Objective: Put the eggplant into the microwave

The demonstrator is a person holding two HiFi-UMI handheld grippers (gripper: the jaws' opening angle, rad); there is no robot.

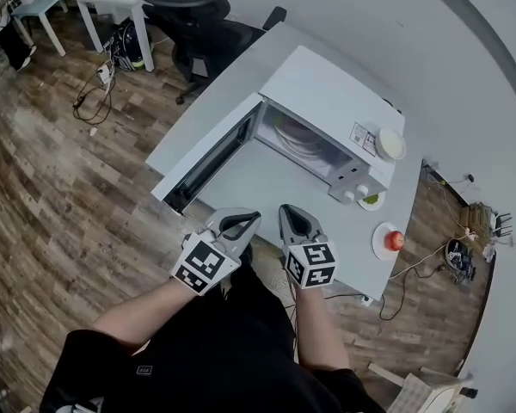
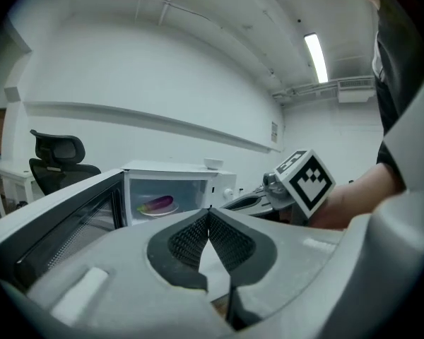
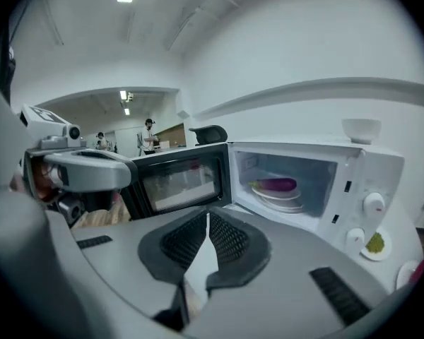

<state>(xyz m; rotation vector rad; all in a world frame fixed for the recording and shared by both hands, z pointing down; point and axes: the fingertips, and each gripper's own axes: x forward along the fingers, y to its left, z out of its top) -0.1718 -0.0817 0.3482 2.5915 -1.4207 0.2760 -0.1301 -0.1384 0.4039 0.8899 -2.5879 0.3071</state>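
The eggplant (image 3: 277,184) is laid inside the open microwave (image 1: 322,93); above the table's (image 1: 241,76) near edge, left gripper (image 1: 240,223) and right gripper (image 1: 294,221) are clamped shut, empty

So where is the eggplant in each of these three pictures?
Head view: not discernible; only the plate inside the open microwave shows.
Left gripper view: eggplant, left of centre, on that plate.
Right gripper view: eggplant, right of centre, same plate.
Shared landmark: white bowl atop the microwave.
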